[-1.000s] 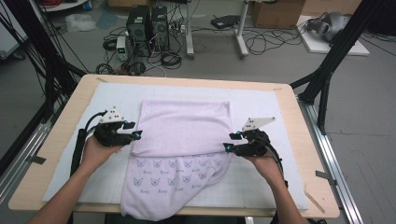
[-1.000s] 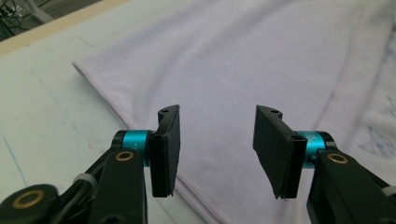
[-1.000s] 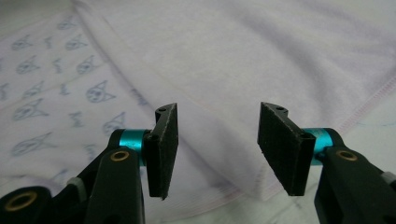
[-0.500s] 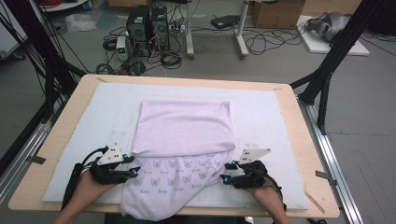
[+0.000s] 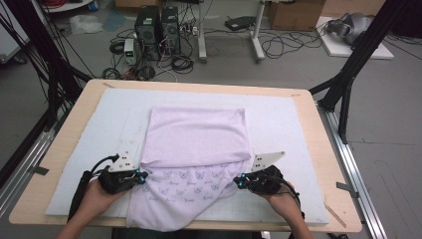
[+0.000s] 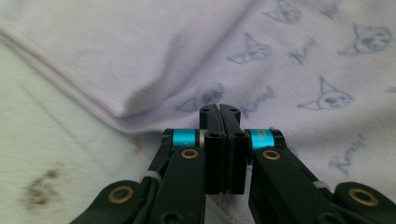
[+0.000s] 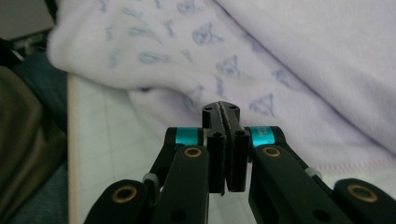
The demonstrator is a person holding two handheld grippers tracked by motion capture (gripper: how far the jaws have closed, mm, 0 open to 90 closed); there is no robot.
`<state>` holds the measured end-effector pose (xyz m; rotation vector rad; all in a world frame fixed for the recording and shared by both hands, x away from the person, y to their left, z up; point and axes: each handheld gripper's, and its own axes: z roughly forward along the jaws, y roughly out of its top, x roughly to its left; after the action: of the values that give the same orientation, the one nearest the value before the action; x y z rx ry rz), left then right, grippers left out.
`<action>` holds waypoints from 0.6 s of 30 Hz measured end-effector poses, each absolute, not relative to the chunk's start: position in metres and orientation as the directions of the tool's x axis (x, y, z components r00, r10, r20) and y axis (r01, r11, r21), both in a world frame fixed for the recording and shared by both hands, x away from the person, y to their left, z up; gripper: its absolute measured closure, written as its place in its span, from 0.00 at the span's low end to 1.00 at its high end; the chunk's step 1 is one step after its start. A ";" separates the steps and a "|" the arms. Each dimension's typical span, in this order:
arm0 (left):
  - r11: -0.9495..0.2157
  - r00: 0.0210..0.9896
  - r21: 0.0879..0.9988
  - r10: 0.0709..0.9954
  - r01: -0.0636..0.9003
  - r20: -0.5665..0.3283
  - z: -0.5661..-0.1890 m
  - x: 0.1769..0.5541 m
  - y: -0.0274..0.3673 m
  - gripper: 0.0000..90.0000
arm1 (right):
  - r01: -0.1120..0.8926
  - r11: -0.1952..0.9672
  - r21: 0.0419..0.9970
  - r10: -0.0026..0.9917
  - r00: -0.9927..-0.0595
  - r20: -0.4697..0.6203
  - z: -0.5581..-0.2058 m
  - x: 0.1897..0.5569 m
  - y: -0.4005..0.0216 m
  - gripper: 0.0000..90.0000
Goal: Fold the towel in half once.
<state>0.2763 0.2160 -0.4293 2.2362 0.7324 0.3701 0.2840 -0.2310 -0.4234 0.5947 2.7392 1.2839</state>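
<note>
Both pairs of black jaws are standing pressed together at the near end of a lilac garment (image 5: 196,149), having just been closing. In the left gripper view, the left gripper (image 6: 219,109) is showing its pads meeting flat at the tips, right at the garment's hemmed side edge, where the printed cloth is rising in a small ridge just ahead of them; whether a fold of fabric is caught between the pads cannot be told. In the right gripper view, the right gripper (image 7: 221,108) is likewise showing its jaws closed tight, their tips lying against the opposite side of the printed cloth, and again a pinch of fabric cannot be confirmed.

From the high view, the left gripper (image 5: 141,175) is sitting at the garment's left edge and the right gripper (image 5: 240,182) at its right edge, both level with the line where the plain lilac upper layer is ending and the cat-printed layer is beginning. The person's hands are coming in from the near edge of the table (image 5: 318,139).

The garment is lying down the middle of a pale mat (image 5: 293,129) covering the table, its far end flat and square toward the far edge, its printed near end spilling over the table's near edge.
</note>
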 end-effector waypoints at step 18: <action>-0.570 0.808 0.721 0.588 0.394 0.024 -0.439 0.268 0.219 0.73 | 0.321 0.604 0.730 0.334 -0.933 0.134 -0.443 0.270 -0.196 0.88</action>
<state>0.2681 0.2188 -0.4395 2.2484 0.7191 0.3383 0.2702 -0.1959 -0.4432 0.5719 2.7988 1.2681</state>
